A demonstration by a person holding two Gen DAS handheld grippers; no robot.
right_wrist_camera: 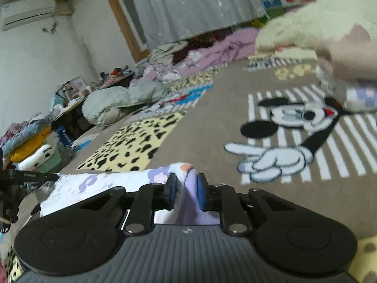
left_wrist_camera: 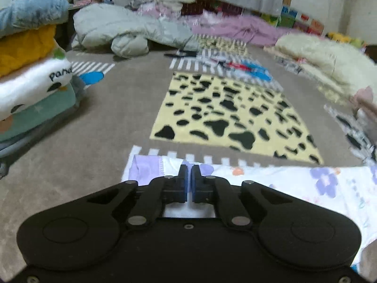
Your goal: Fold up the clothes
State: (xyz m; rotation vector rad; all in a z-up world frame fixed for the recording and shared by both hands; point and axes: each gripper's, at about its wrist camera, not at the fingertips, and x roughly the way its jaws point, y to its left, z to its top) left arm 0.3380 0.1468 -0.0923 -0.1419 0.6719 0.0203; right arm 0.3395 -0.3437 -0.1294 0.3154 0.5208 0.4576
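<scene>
Cloth (right_wrist_camera: 110, 184): thin, limp floral cotton; light, grip at corners
Right gripper (right_wrist_camera: 186, 188): clamped on cloth fold
Left gripper (left_wrist_camera: 189, 176): nearly closed; a hold on cloth not discernible

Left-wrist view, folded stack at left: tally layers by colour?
Blue fleece: 1
Mustard yellow: 1
White panda print: 1
Mint green: 1
Total: 4 visible layers; anything beneath is hidden.

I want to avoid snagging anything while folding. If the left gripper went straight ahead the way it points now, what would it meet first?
Probably the floral garment just under and ahead of the left gripper, whose jaws look nearly shut. Beyond that lies the yellow black-spotted patch of the carpet. Depth is uncertain.
</scene>
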